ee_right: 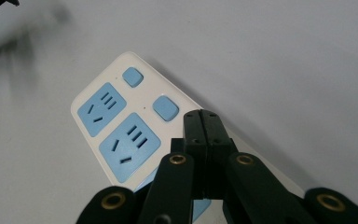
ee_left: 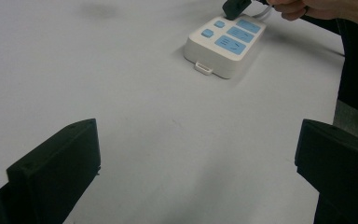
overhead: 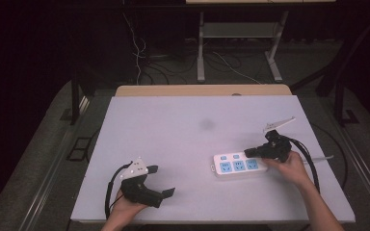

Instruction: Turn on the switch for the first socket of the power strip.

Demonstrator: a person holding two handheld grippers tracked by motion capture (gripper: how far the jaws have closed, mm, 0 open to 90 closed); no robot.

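Writing: no brand, label or lettering can be read on the power strip [ee_right: 135, 130]; its top carries only blue socket panels and two small blue buttons.
Power strip: a white block with rounded corners, lying flat on the right half of the desk [overhead: 183, 125], nearer the near edge than the far one. In the high view three blue socket panels sit in a row, with the two buttons at its left end.
Right gripper [overhead: 248, 153]: its jaws are pressed together with no gap between them and nothing clamped. In the right gripper view the closed tips sit over the strip's top, just beside one of the blue buttons; whether they touch the surface cannot be told.
Right hand [overhead: 291, 166]: wrapped around the gripper body just right of the strip, forearm coming in from the near right.
Left gripper [overhead: 163, 180]: jaws spread wide apart, holding nothing. In the left gripper view only bare desk lies between them.
Left gripper position: near-left part of the desk, well apart from the strip, resting low by the near edge.
Desk: pale grey top with a faint dark smudge [overhead: 206, 124] toward the far middle.
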